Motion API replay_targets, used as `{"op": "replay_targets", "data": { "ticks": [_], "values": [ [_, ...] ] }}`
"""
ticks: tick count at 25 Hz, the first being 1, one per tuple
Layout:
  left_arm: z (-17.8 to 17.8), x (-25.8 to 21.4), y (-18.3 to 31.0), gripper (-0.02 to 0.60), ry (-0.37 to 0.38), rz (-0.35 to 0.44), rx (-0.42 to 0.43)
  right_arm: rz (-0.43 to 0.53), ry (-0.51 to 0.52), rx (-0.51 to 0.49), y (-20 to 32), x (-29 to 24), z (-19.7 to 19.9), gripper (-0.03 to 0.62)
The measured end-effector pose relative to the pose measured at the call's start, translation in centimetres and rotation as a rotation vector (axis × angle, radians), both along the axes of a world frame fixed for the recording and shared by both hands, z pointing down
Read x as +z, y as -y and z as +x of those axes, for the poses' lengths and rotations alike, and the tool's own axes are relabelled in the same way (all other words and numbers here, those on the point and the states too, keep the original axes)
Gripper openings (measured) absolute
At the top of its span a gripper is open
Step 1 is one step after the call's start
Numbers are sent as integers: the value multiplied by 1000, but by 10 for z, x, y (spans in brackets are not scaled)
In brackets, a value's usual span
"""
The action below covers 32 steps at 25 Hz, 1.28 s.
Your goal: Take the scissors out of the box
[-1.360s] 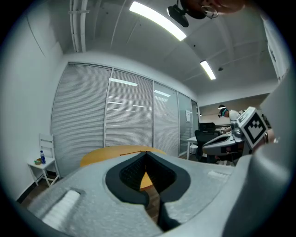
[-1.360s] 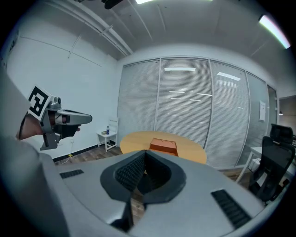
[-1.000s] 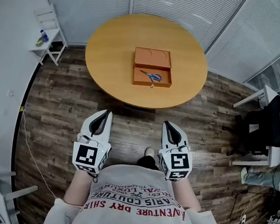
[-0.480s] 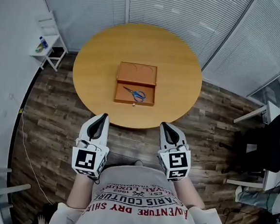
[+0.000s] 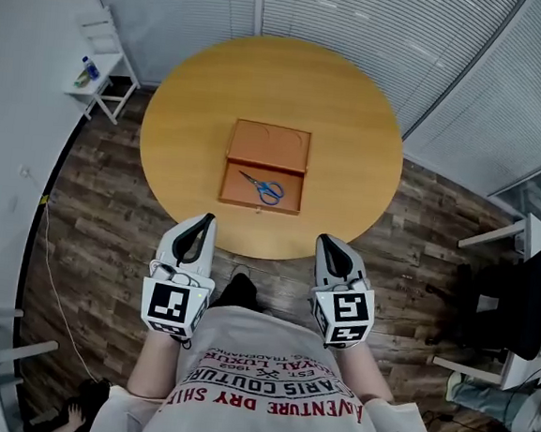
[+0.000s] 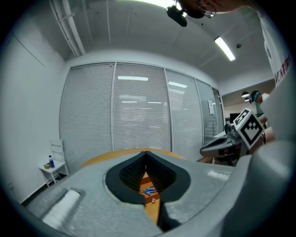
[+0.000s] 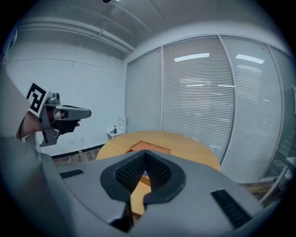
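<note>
Fingers pressed together and empty on both left gripper (image 5: 202,221) and right gripper (image 5: 325,241), bottom centre of the head view. At frame centre the scissors (image 5: 264,188) lie in the open box (image 5: 228,186) on the table (image 5: 354,124). Spread one pair before reaching the handles.

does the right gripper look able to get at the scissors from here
Not from here, probably: the right gripper hangs shut, short of the table. But the box is open, the scissors lie uncovered, nothing stands between; a forward reach should do.
</note>
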State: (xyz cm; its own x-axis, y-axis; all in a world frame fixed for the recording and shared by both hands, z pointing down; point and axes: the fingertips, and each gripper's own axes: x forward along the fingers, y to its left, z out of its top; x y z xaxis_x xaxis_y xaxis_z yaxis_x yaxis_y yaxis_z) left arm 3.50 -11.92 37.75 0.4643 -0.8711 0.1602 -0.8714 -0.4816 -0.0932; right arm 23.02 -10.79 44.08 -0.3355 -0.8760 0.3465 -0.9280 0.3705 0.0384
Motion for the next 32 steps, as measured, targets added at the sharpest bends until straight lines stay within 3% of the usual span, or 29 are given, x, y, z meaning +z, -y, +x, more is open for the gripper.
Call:
{"op": "replay_targets", "data": {
  "ticks": [11,22,28,30,32],
  "values": [
    [-28,1,107,11,-68,-7,80,-13,-64,-30,96,-1,-61,8],
    [-61,55,169,11,-99,-116,118,-246,-122,-93,146,78,-103,8],
    [-65,76,187,10,-101,-156,88,-407,-243,-241,165,137,-111,9],
    [-67,79,192,11,-109,-157,57,-460,-292,-306,167,159,-111,56],
    [-68,82,195,10,-121,-167,31,-502,-349,-363,167,179,-110,63]
  ]
}}
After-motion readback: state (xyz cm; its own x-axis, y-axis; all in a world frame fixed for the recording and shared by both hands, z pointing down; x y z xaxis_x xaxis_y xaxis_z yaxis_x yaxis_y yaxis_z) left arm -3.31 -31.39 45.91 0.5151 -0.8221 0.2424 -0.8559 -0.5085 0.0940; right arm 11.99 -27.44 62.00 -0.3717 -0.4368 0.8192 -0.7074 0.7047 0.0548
